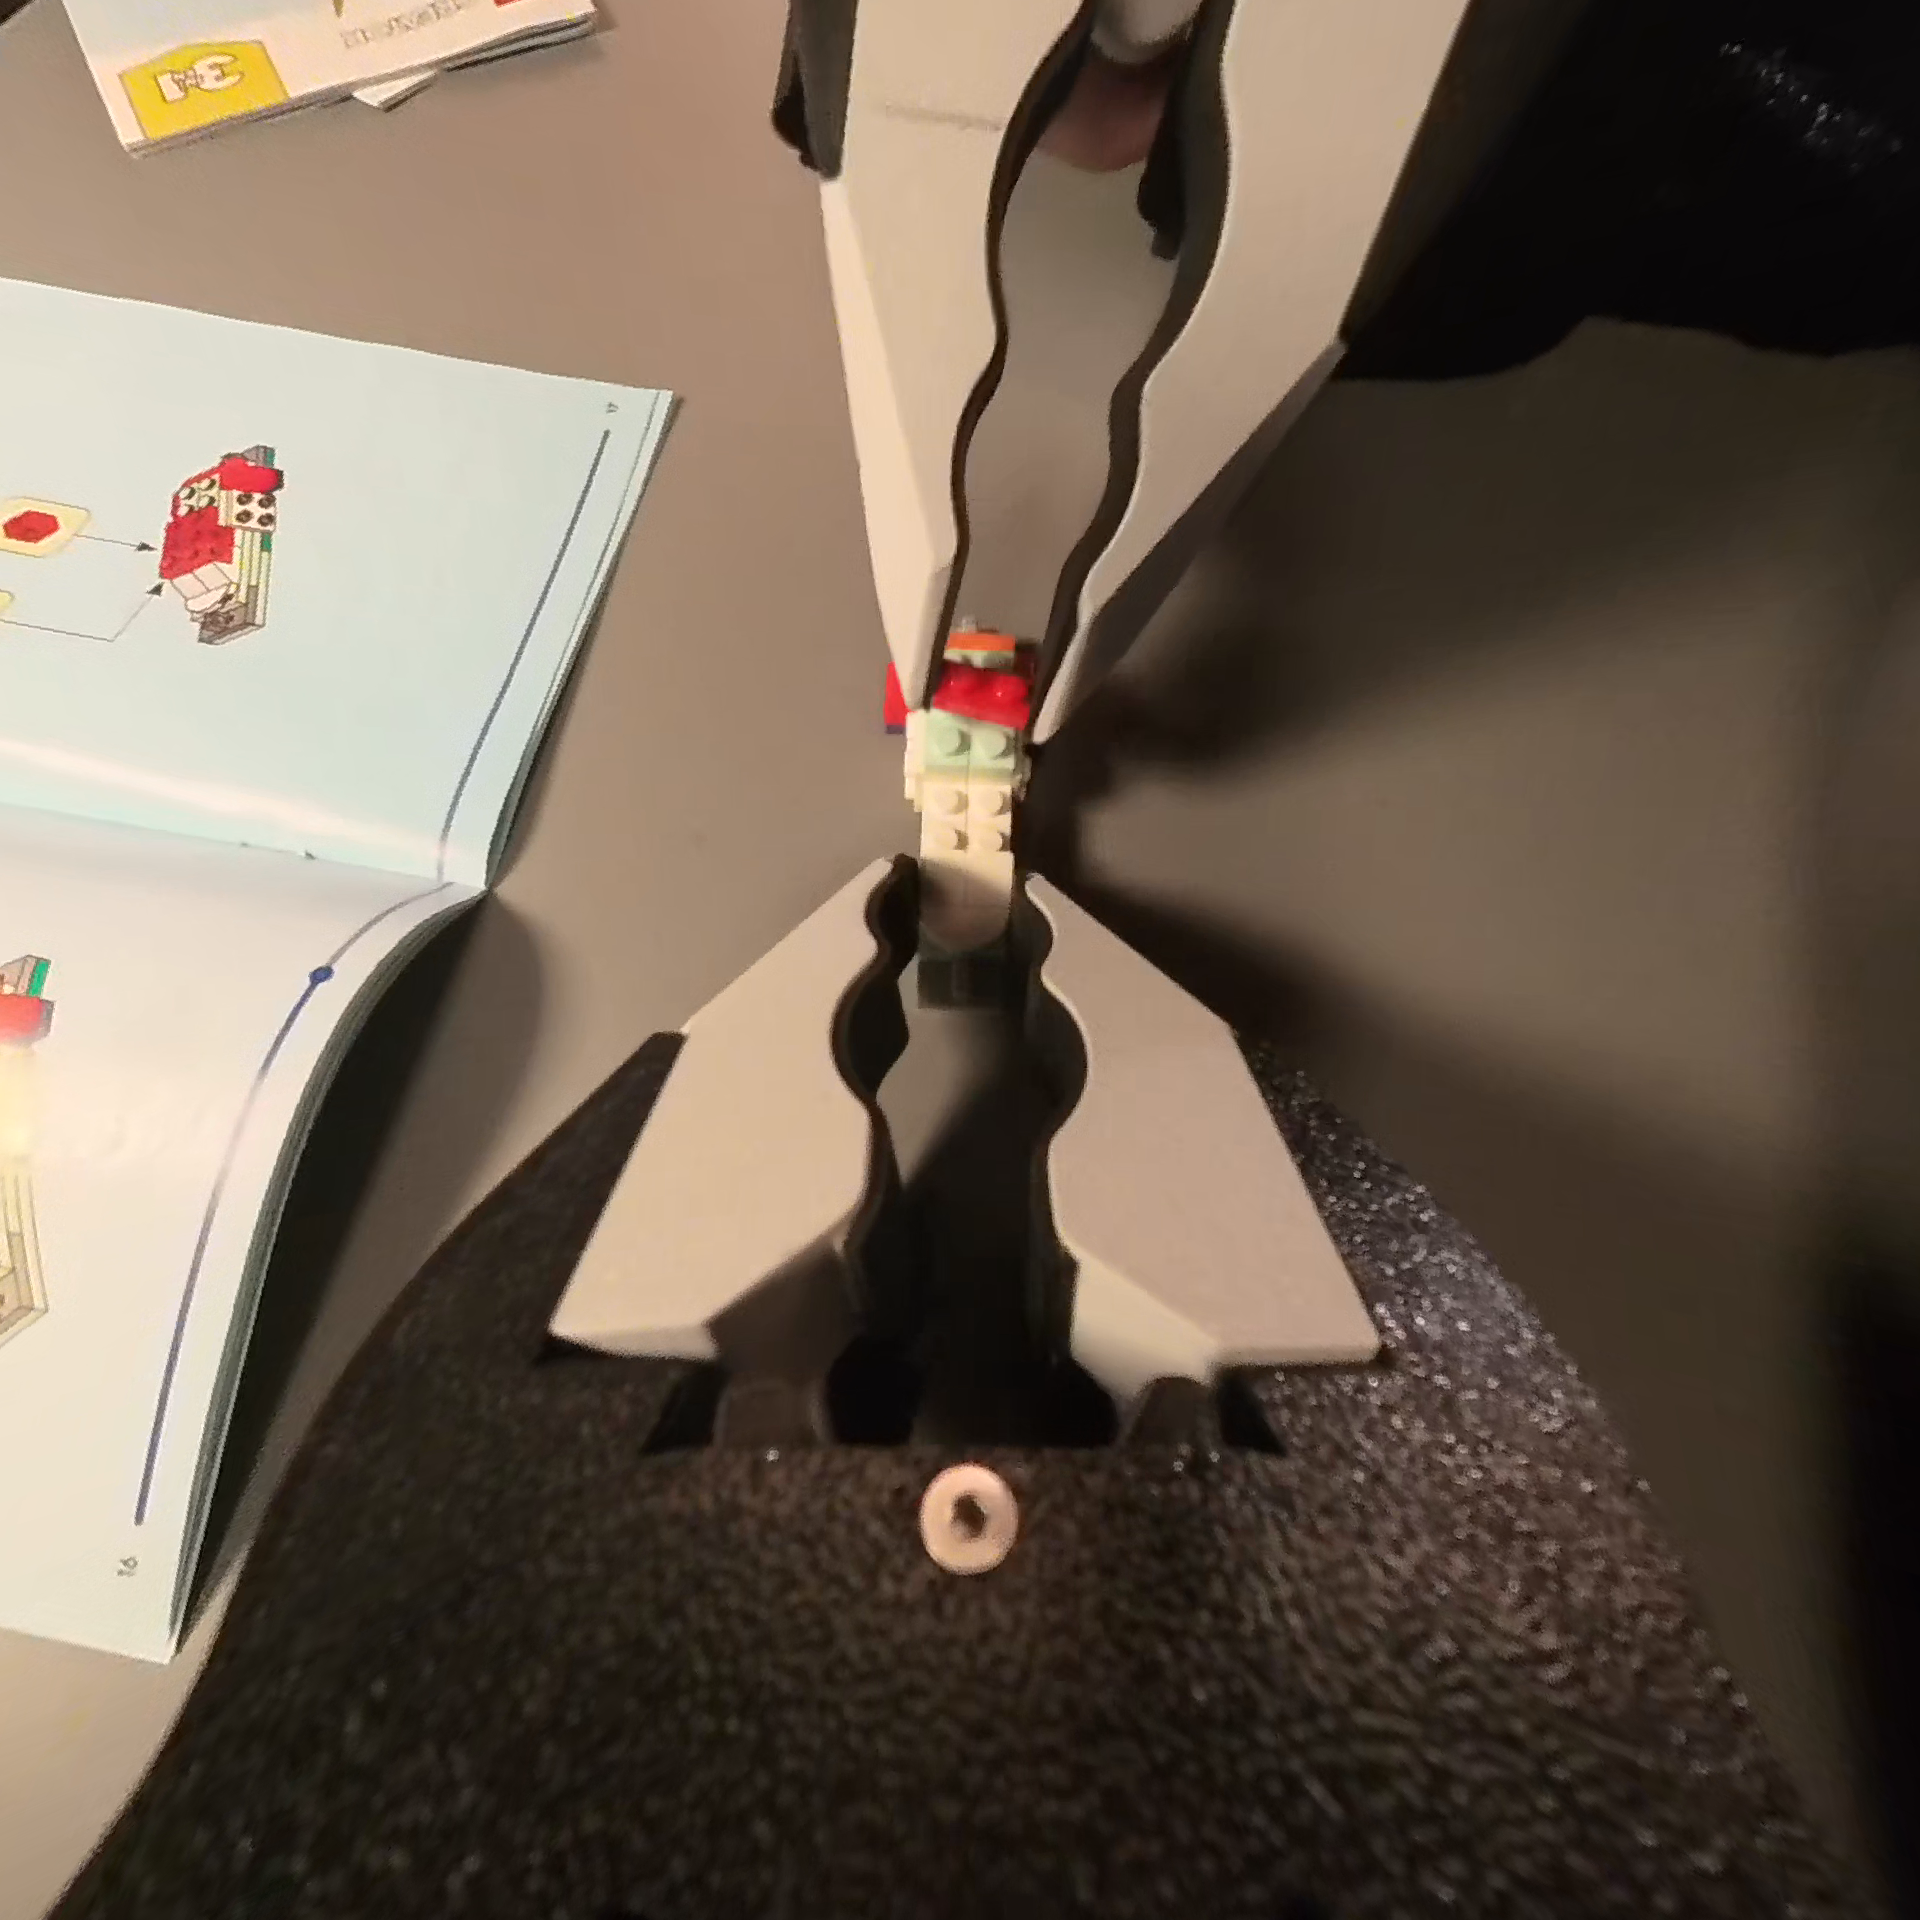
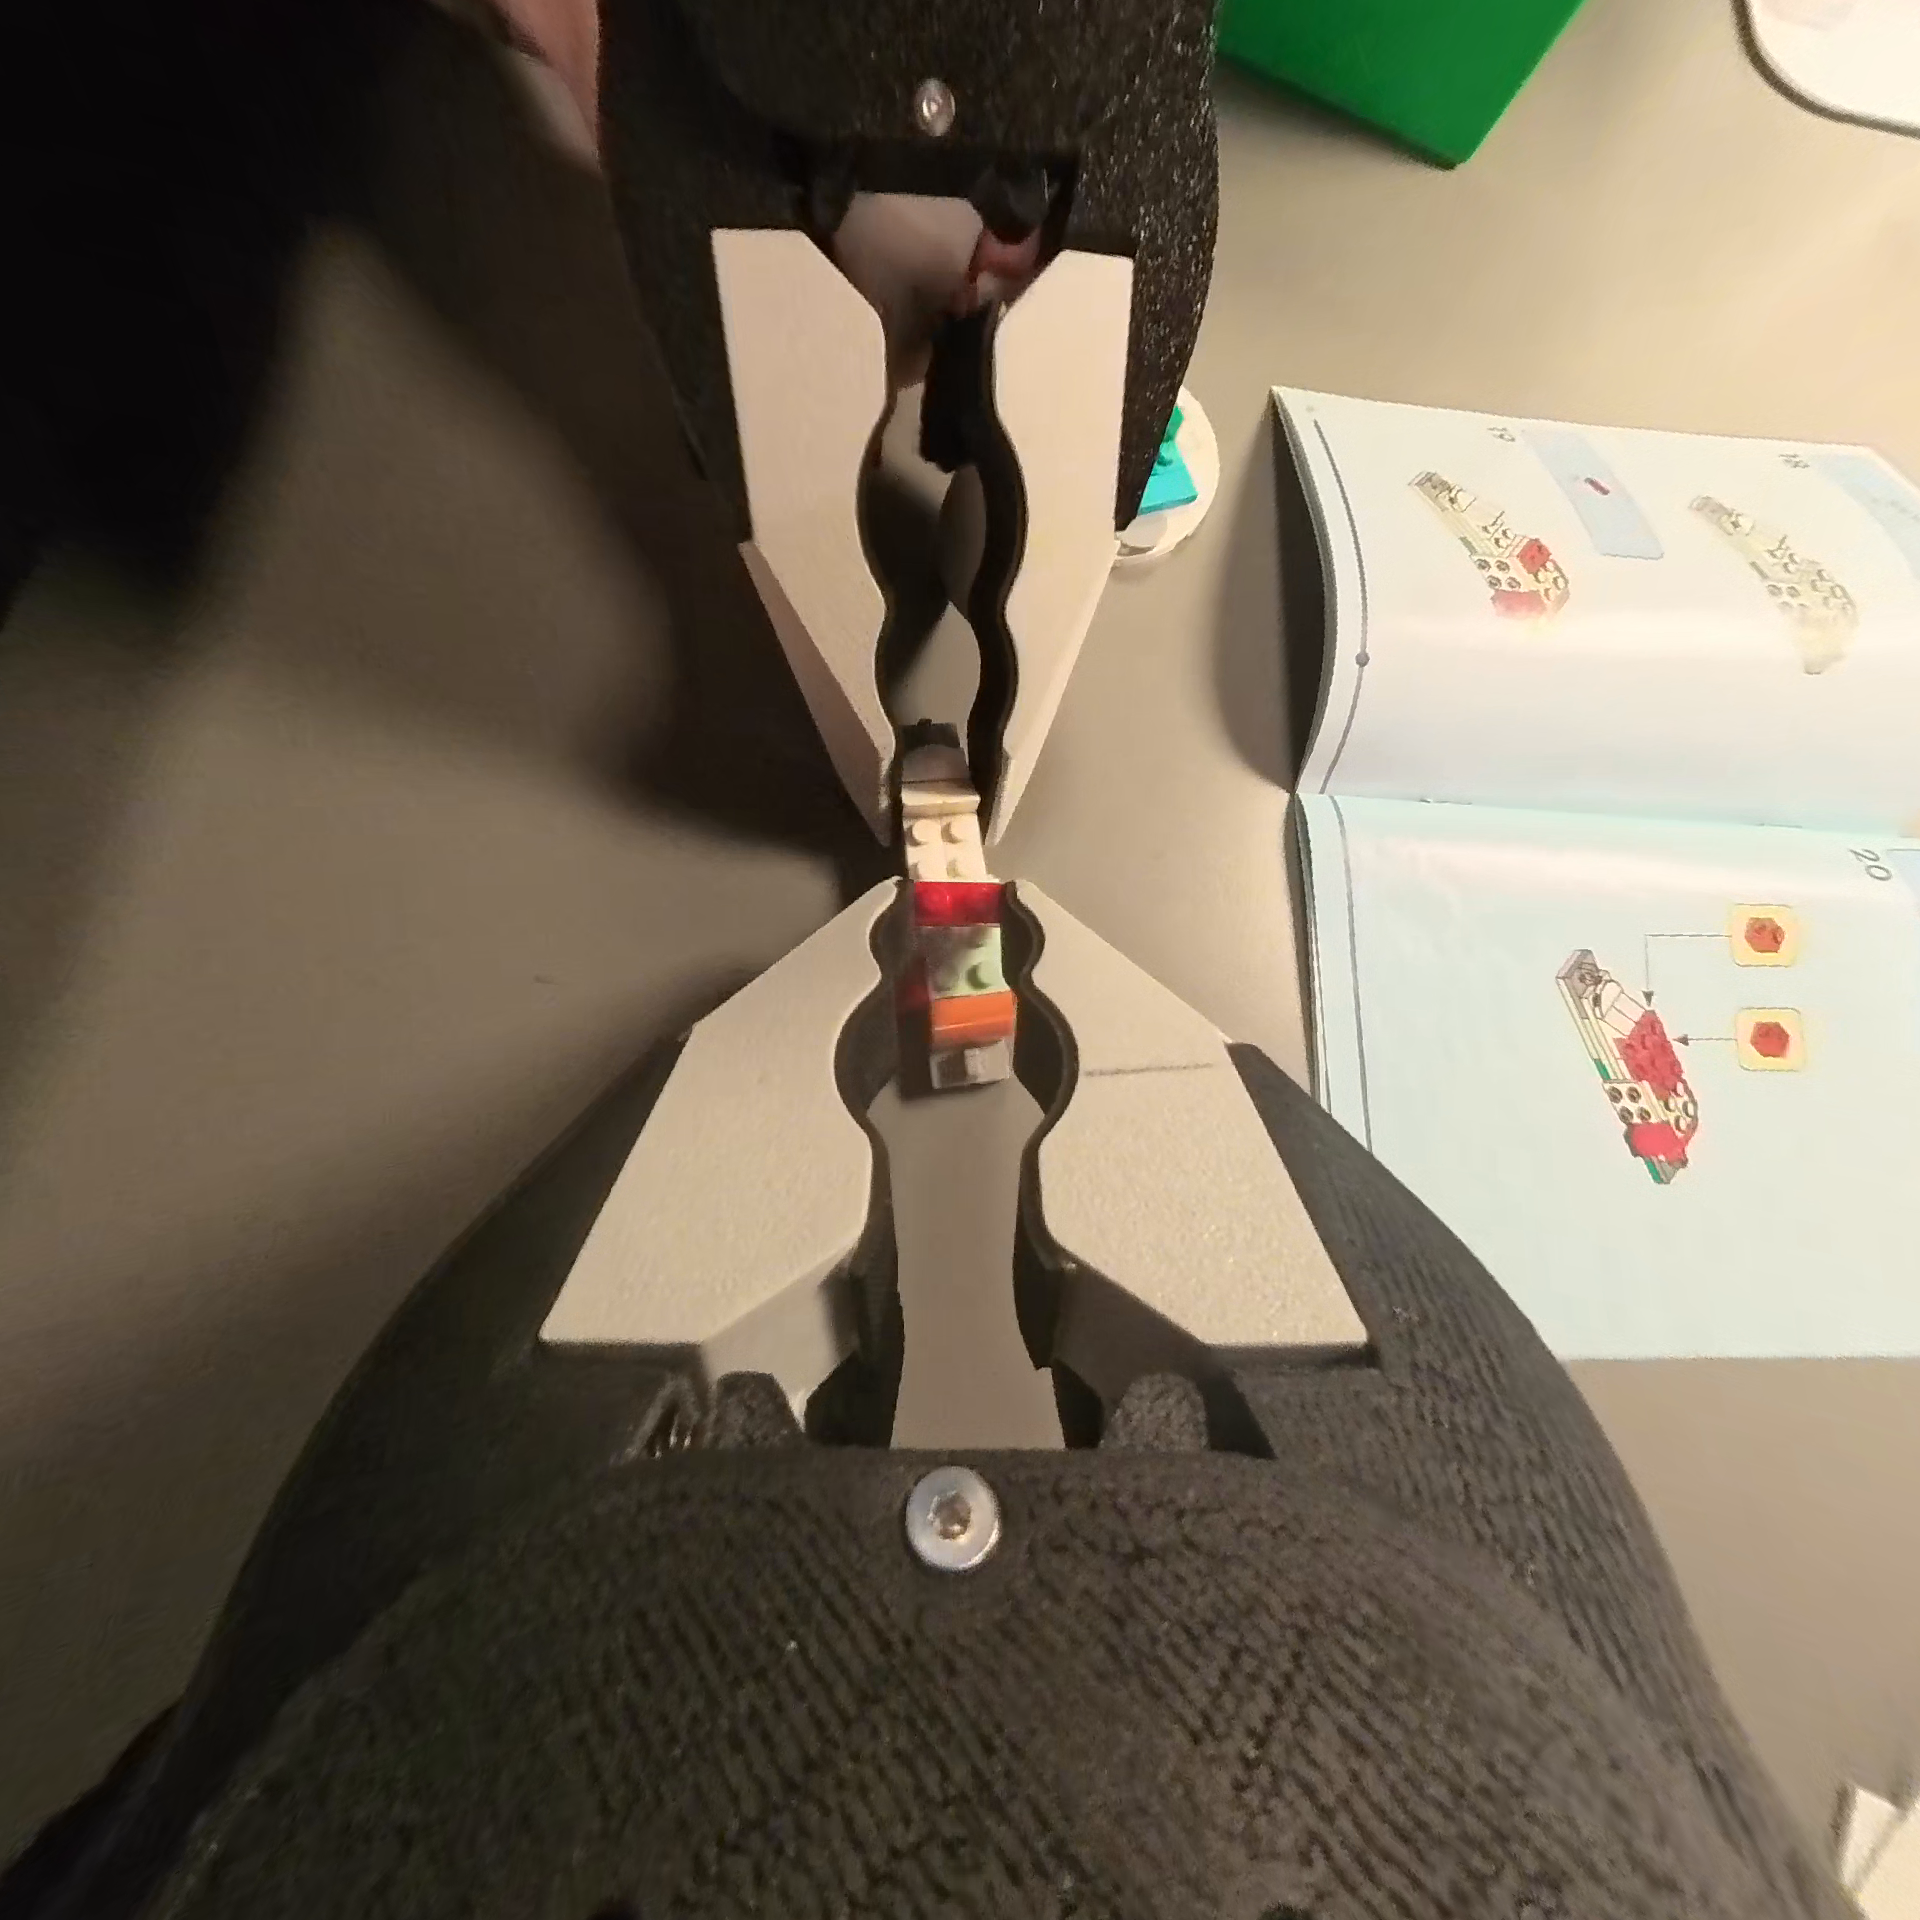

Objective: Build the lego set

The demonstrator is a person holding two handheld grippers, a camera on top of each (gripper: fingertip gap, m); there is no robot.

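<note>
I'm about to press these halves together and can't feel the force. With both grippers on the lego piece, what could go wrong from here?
1. The left gripper and the right gripper pinch opposite ends of the slim lego assembly; a twist could snap it apart at a joint.
2. Each grip covers only an end, so it may slip out and drop to the table.
</note>
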